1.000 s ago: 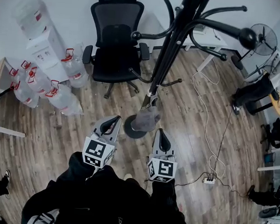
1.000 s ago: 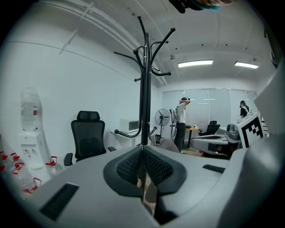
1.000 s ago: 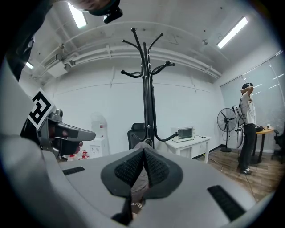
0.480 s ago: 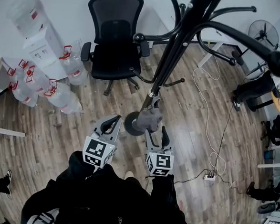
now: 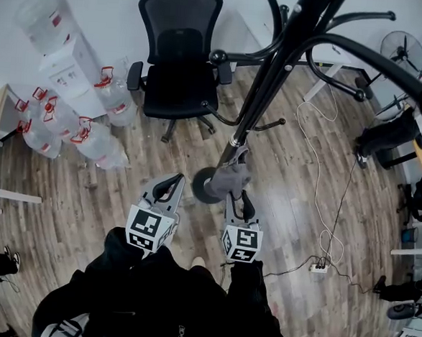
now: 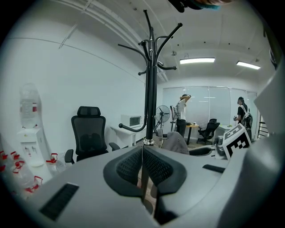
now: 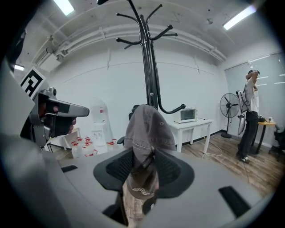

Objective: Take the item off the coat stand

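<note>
Behind cap (image 7: 147,129), coat stand pole (image 7: 148,67) partly hidden.

Wood floor (image 5: 280,205), blk office chair (image 5: 177,61), white wall (image 6: 67,80), ceiling lights (image 6: 197,60).

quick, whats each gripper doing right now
left gripper: closed, holding nothing
right gripper: jaws closing on the grey cap between them

We record no legible wording anywhere. The grey cap (image 7: 147,133) bears a small print near its rim, too blurred to read.
</note>
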`<state>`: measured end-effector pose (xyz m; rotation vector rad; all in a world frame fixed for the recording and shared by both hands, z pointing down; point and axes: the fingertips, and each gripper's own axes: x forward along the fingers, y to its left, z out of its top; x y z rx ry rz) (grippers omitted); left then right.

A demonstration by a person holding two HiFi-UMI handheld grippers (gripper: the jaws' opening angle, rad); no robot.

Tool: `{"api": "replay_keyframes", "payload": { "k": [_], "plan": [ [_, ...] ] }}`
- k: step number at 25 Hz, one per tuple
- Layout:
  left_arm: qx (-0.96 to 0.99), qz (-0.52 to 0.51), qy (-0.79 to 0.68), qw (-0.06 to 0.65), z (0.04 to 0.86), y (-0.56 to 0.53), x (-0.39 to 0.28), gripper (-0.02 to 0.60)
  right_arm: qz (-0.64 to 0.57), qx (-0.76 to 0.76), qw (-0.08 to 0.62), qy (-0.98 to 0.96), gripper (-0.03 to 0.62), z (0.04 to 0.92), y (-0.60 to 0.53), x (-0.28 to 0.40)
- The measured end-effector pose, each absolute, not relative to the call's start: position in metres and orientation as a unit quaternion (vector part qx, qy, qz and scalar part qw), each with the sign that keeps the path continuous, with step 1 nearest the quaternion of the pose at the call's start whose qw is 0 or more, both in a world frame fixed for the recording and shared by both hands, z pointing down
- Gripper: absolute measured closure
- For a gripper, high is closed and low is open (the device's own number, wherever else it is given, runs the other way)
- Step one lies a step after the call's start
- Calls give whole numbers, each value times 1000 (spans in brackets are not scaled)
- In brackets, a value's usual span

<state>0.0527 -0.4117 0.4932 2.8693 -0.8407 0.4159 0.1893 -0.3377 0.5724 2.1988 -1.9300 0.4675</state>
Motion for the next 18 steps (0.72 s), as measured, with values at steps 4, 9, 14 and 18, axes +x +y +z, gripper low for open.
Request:
{"api": "replay_keyframes", "payload": {
  "k": [4,9,14,18],
  "plan": [
    [949,138,-276,62,493,-411,51,557,157,750,94,-636,503,570,-336,194],
    [950,137,-274,62,493,-409,49,557,158,752,97,-633,523,569,-333,194],
    [951,132,-274,59,490,-407,48,556,152,755,92,-631,530,561,-329,194],
    [951,126,-275,57,485,-402,44,557,141,757,85,-633,531,547,-323,190]
  ]
}}
